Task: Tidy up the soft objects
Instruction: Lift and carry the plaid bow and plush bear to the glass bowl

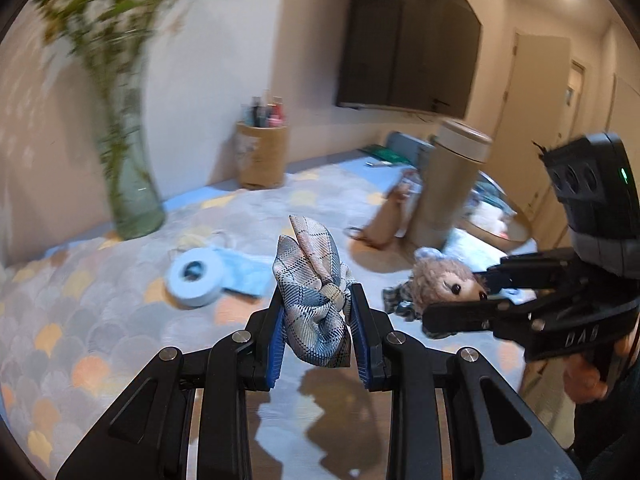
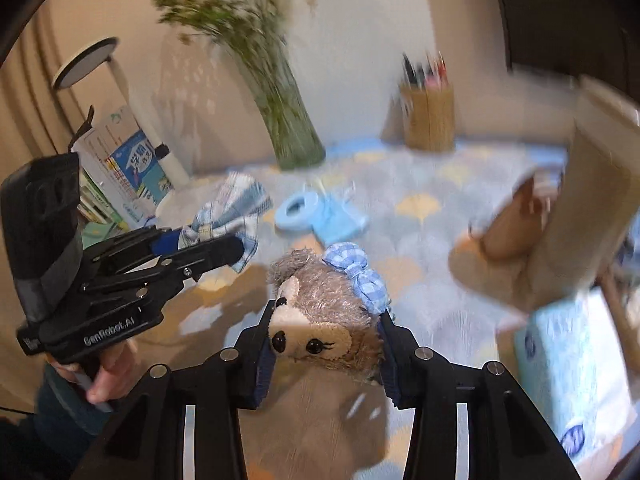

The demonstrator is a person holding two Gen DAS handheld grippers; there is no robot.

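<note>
- Left gripper (image 1: 318,316) clamps a plaid fabric bow (image 1: 314,288) between its blue pads, lifted above the patterned tablecloth (image 1: 100,312).
- Right gripper (image 2: 326,346) pinches a plush toy (image 2: 320,320) by the head, its checked blue bow (image 2: 360,276) on top, also off the cloth.
- Both grippers sit close side by side, tips near each other.
- Open cloth lies ahead; a tape roll (image 1: 195,278) and blue mask (image 1: 248,276) lie beyond the left tips.
- Glass vase (image 1: 132,196) stands left, pen holder (image 1: 262,152) at the wall, and a tall cylinder (image 1: 448,184) right.
</note>
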